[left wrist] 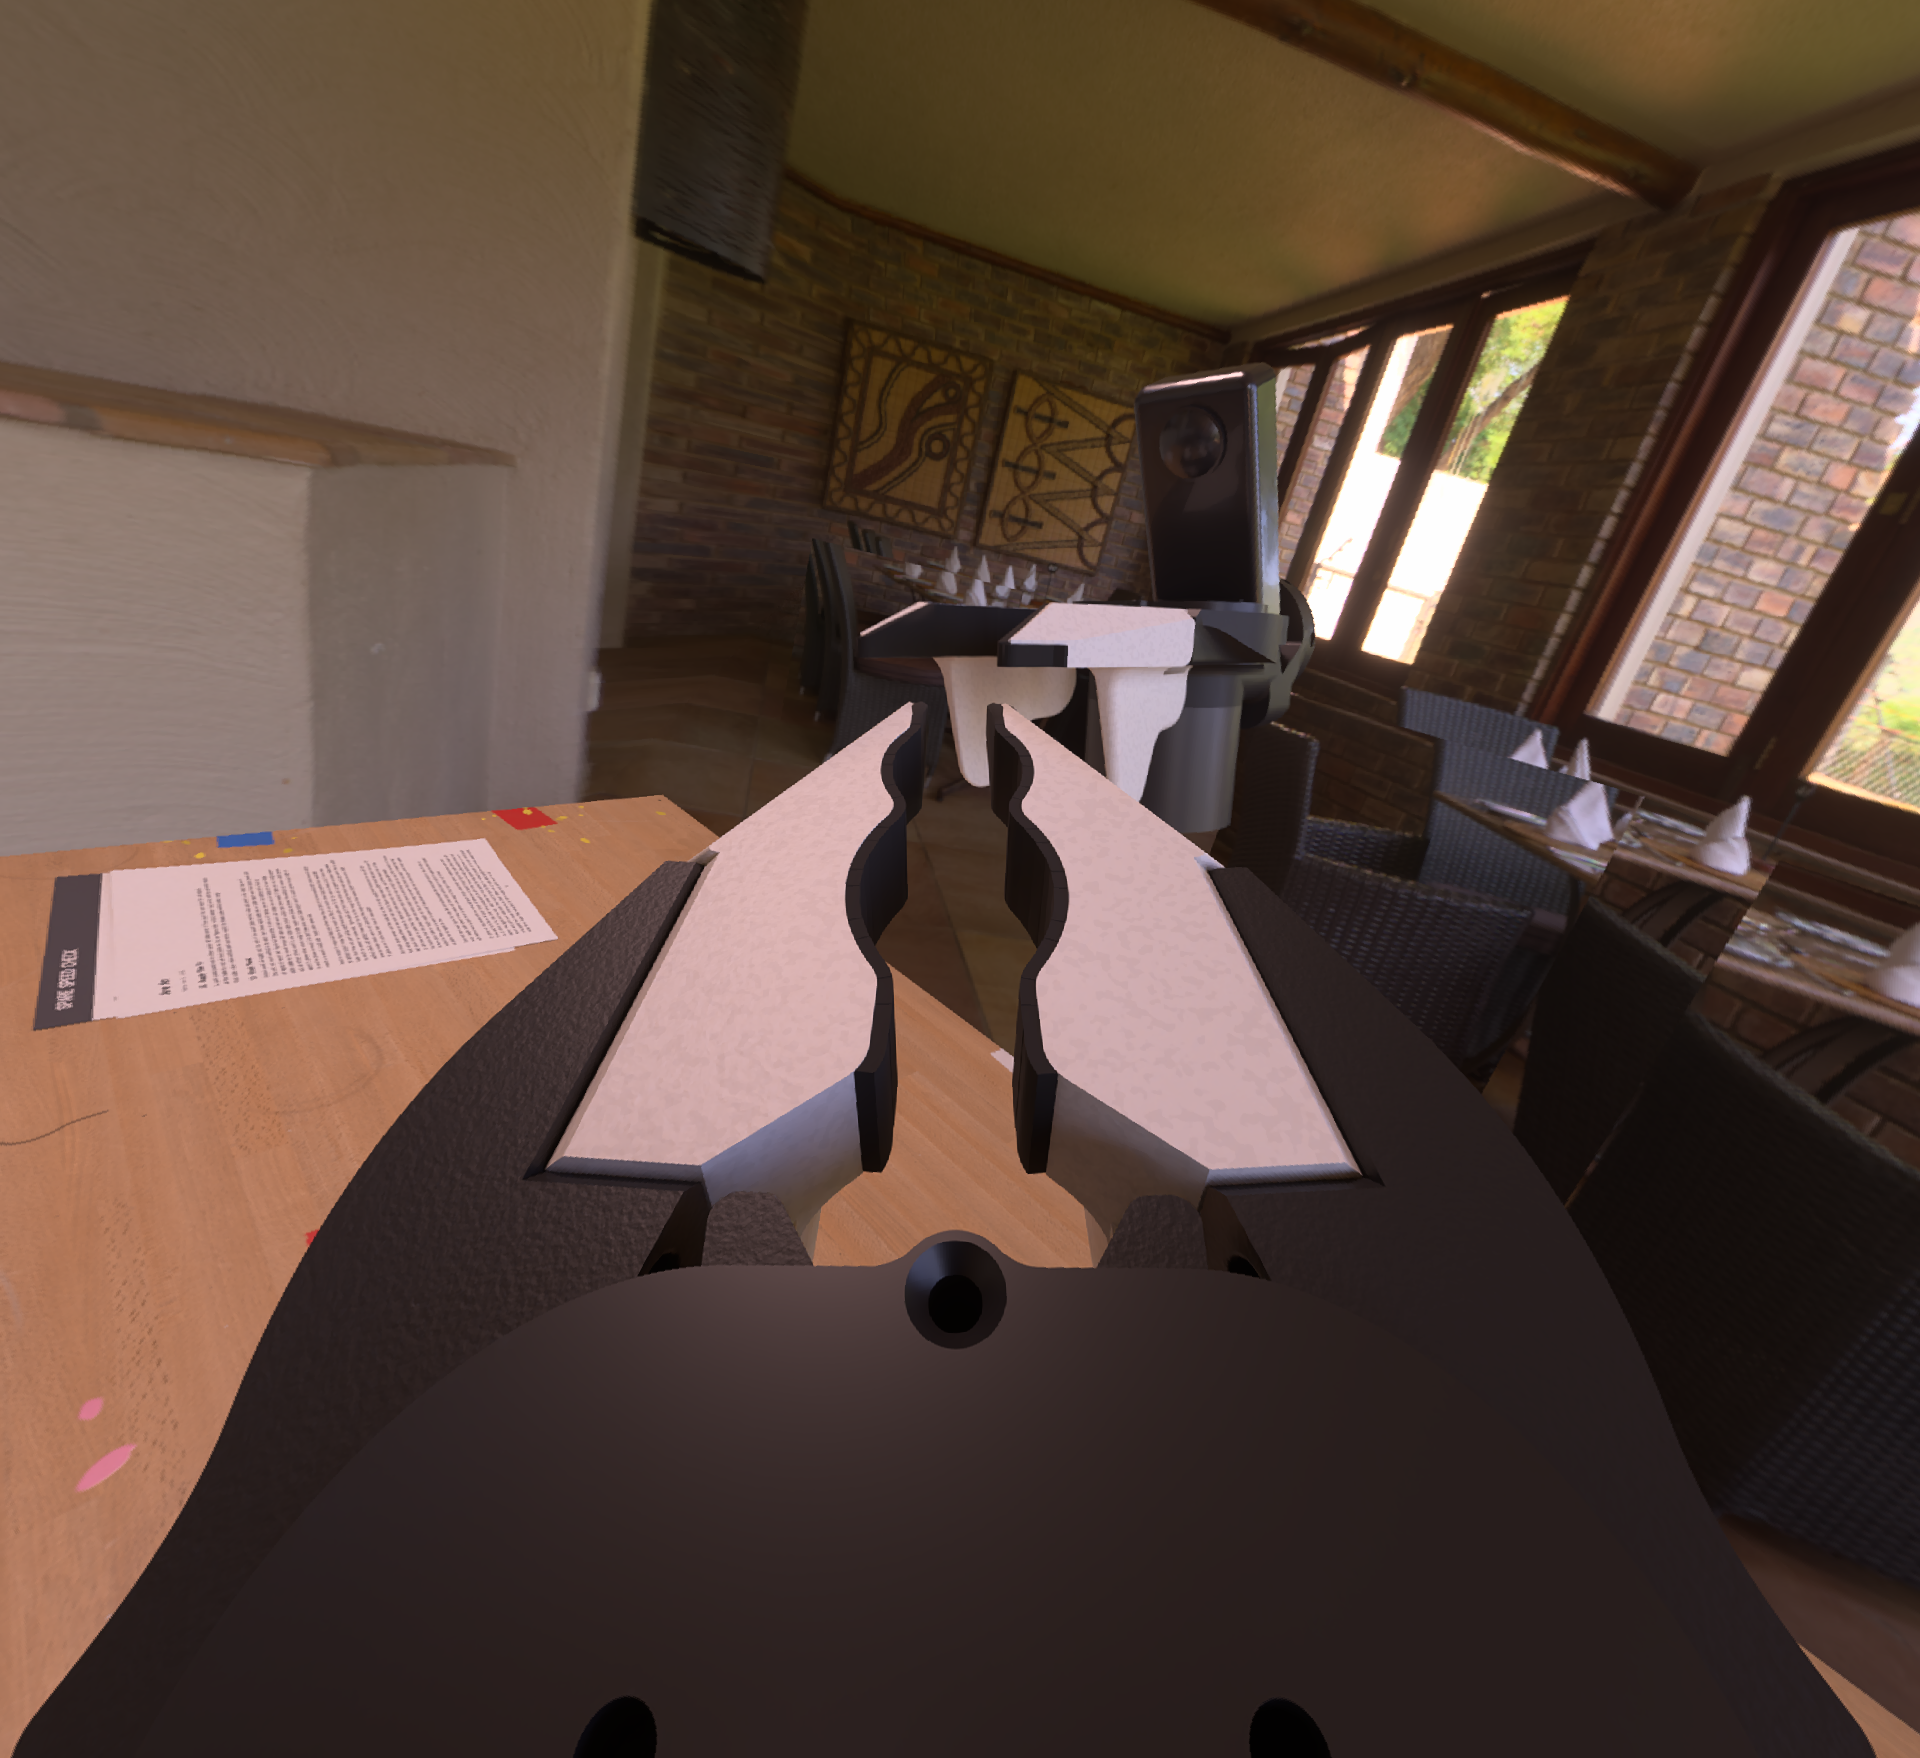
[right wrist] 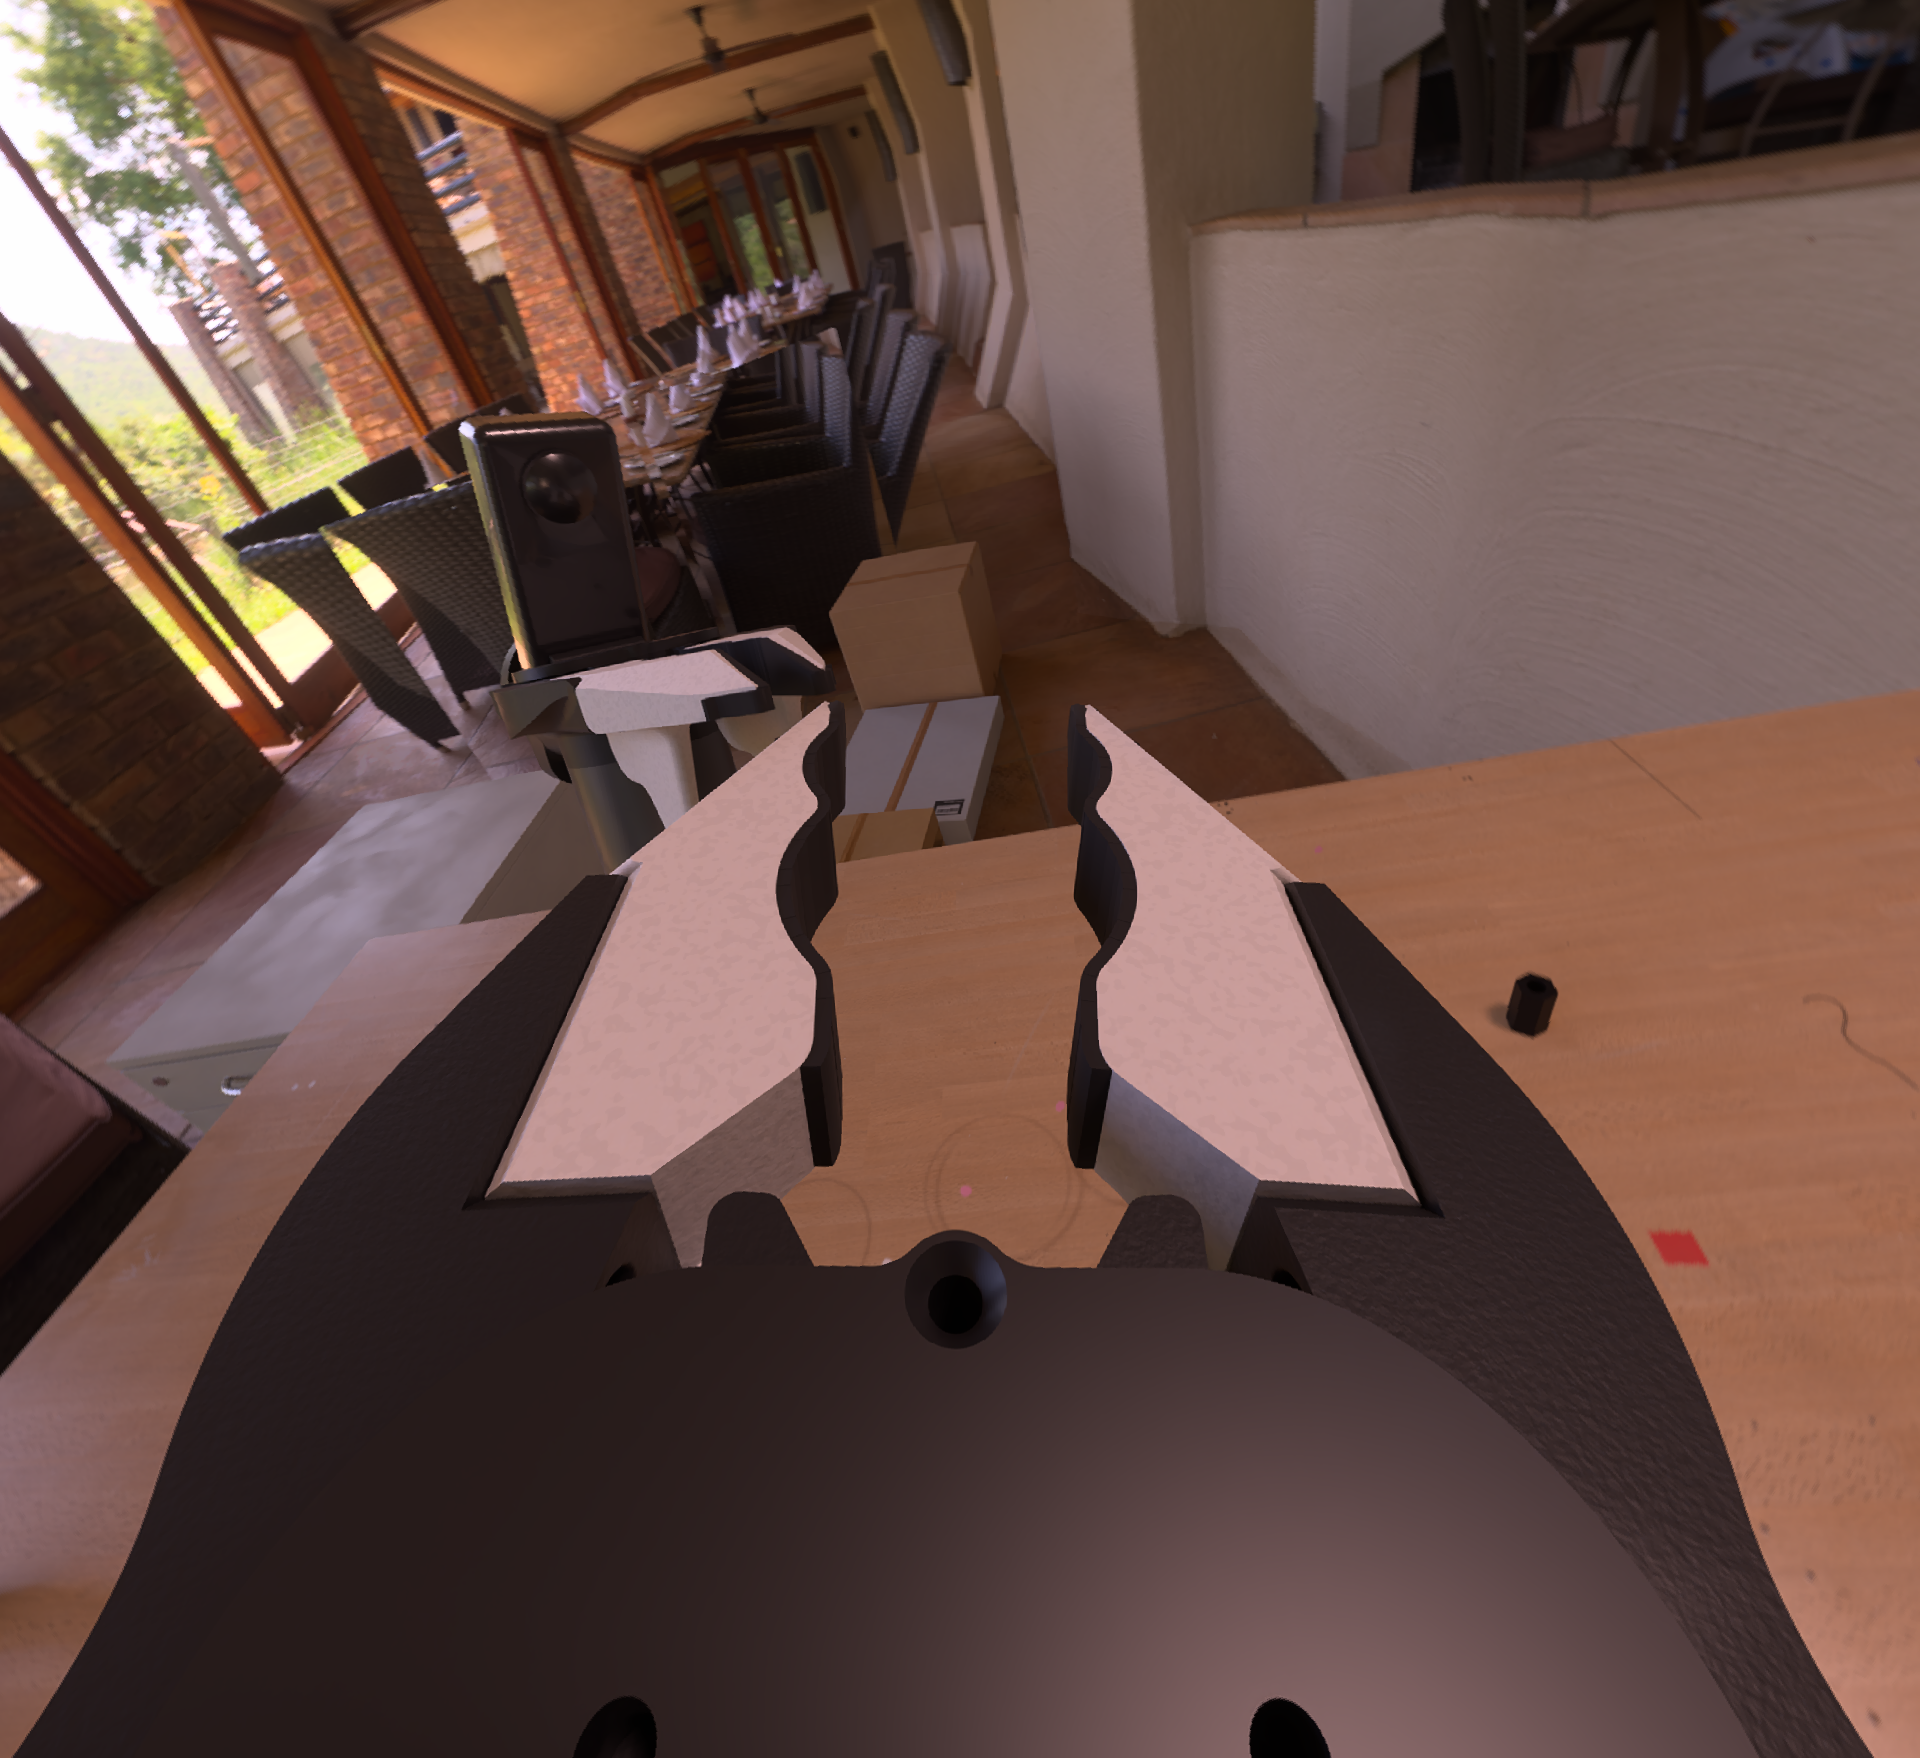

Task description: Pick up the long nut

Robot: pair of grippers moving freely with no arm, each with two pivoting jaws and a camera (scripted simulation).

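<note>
Printed sheet (left wrist: 301,919), perhaps dark-banded, on table (left wrist: 208,1189)

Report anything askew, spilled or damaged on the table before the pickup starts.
Nothing stands out. The long nut stands upright and alone on the wooden table, right of the open right gripper. In the left wrist view, a printed sheet lies flat; the left gripper holds nothing.

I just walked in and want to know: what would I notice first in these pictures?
First, the big right gripper, its white fingers spread open above the wooden table. Off to its right stands a small black long nut, alone and upright on the wood. In the left wrist view, the left gripper is open too, with a printed paper sheet lying on the table to its left.
</note>
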